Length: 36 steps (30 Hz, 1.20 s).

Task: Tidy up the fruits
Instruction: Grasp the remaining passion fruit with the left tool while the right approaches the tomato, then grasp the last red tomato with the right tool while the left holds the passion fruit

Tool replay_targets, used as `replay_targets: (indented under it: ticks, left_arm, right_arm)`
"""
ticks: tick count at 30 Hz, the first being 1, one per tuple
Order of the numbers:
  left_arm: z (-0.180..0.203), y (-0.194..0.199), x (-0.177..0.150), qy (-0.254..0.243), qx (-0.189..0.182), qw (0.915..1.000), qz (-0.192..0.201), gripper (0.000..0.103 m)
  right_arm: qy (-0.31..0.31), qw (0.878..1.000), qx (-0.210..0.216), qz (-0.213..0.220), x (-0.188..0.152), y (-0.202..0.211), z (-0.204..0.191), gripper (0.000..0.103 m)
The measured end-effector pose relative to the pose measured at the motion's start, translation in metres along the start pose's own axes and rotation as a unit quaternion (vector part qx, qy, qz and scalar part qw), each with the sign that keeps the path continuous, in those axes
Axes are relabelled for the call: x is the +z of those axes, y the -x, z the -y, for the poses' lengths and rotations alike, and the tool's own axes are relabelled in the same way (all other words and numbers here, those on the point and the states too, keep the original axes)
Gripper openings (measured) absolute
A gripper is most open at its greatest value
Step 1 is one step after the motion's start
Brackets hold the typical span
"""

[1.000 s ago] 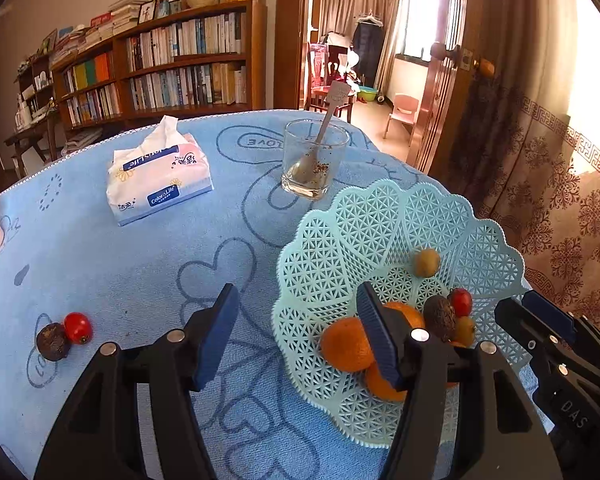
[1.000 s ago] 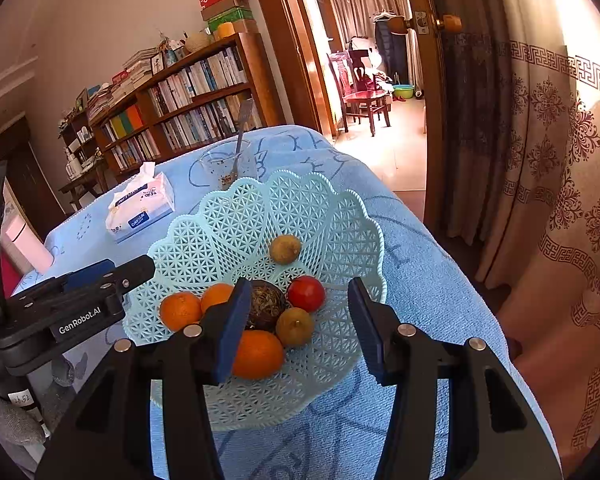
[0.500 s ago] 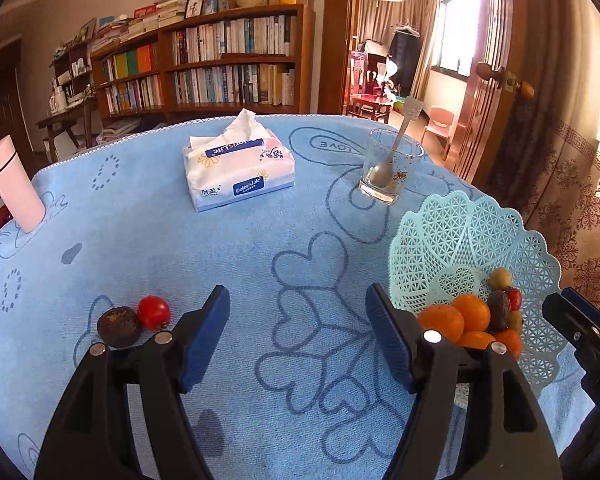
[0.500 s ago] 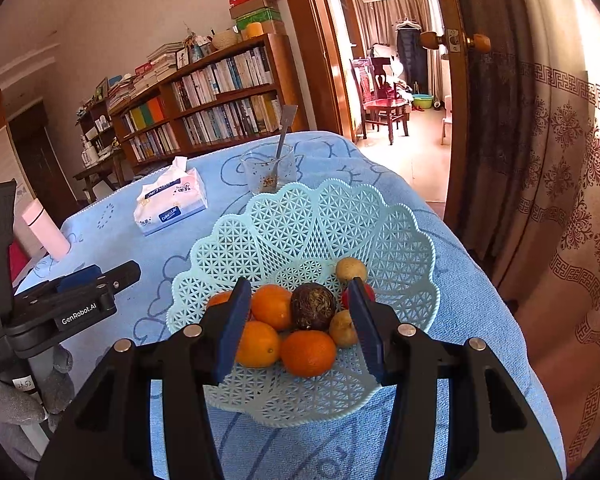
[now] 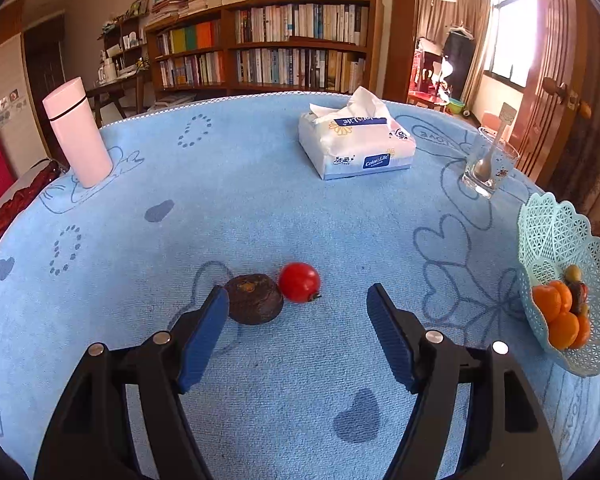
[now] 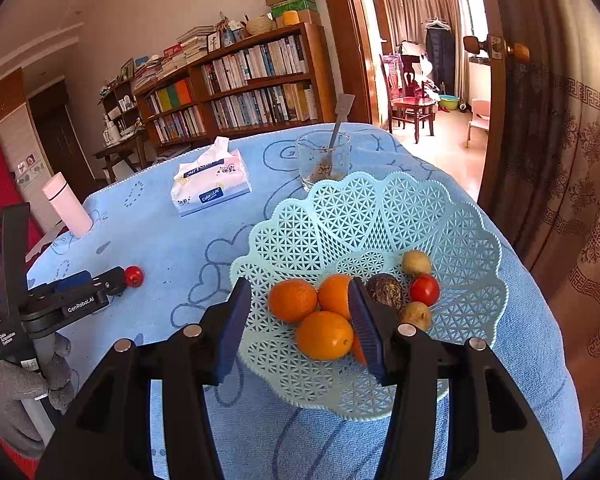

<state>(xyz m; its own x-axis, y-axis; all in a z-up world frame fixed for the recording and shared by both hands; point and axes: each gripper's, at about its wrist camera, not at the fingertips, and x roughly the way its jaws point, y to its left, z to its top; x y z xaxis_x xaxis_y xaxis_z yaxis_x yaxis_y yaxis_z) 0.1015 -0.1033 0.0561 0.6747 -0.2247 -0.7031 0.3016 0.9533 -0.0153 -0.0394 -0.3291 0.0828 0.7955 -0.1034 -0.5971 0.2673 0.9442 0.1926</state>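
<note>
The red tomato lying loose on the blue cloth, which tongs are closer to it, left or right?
Left. The left tongs are open right in front of the red tomato, beside the dark fruit. The right tongs are open over the basket, well away.

Fruit and table items, counted — nine fruits in all.

Basket (image 6: 440,216): three oranges (image 6: 292,300), two small tan fruits (image 6: 416,262), one dark passion fruit (image 6: 385,289), one red tomato (image 6: 424,290). On the tabletop (image 5: 260,184) — one more tomato (image 5: 299,282), one dark fruit (image 5: 254,299), one tissue pack (image 5: 356,146), one glass (image 5: 489,164), one pink bottle (image 5: 76,132).
</note>
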Motion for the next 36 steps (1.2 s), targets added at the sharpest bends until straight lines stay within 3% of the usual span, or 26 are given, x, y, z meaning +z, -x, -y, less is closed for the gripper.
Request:
replay_targets:
  ticks: [16,22,24,25,29,36]
  left_arm:
    - [-0.040,-0.033,-0.007,0.035,0.008,0.9988,-0.034,0.071]
    - [-0.041,-0.043,-0.008,0.034,-0.012,0.9985,-0.041,0.061]
    - [-0.042,-0.042,-0.009,0.033,-0.022,0.9985,-0.038,0.046]
    - [-0.042,-0.041,-0.009,0.034,-0.029,0.9984,-0.036,0.044]
    - [-0.048,-0.035,-0.011,0.039,-0.029,0.9982,-0.033,0.044]
    - [-0.067,-0.011,-0.010,0.063,0.000,0.9980,-0.003,0.044]
  right_arm:
    - [0.035,0.999,0.022,-0.030,-0.003,-0.019,-0.038,0.052]
    - [0.047,0.997,0.036,-0.044,-0.002,-0.031,-0.056,0.052]
    - [0.052,0.997,0.041,-0.050,-0.002,-0.036,-0.063,0.052]
    - [0.054,0.996,0.044,-0.053,-0.002,-0.038,-0.066,0.052]
    - [0.062,0.994,0.058,-0.066,-0.002,-0.048,-0.081,0.052]
    - [0.080,0.987,0.091,-0.104,-0.002,-0.082,-0.118,0.052]
